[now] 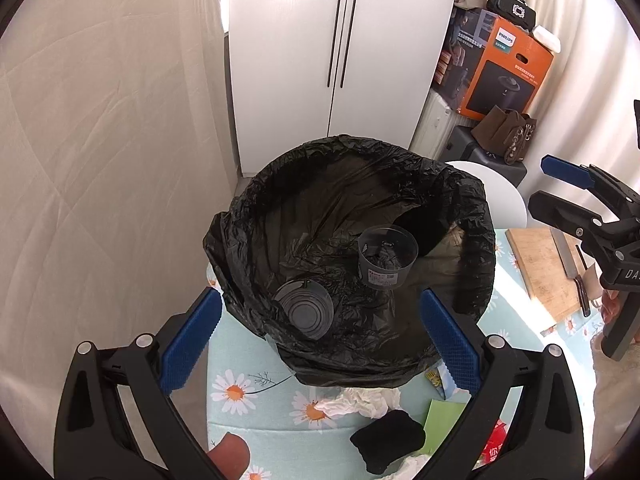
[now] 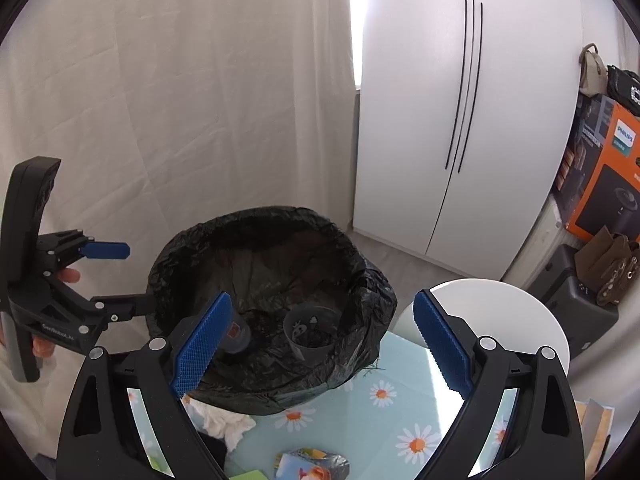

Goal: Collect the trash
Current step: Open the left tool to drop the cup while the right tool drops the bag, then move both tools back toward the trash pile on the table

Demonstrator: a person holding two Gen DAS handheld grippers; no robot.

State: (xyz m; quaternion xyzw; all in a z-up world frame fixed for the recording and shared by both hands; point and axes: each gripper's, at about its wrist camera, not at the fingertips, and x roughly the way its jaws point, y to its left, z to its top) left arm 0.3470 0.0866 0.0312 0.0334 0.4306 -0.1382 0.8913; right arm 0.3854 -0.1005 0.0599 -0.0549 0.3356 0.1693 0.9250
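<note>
Bin: a trash bin lined with a black bag [image 1: 348, 184] stands at the table's [image 1: 240, 360] far left corner, its mouth open and unobstructed.
Inside the bin: two clear plastic cups [image 1: 386, 256] lie on the liner, one tipped on its side.
Near edge: crumpled tissue [image 1: 360, 400], a black cloth [image 1: 388, 436] and green paper [image 1: 444, 420] lie on the daisy-print cover just before the bin.
Right side: a cutting board [image 1: 540, 268] with a knife lies well apart from the bin.
Left gripper [image 1: 320, 344]: angled down over the bin's near rim, blue pads spread wide, nothing between them.
Right gripper [image 2: 322, 344]: tilted down beside the bin, jaws wide apart and empty.
Off the table: curtain to the left, white cabinet behind.
</note>
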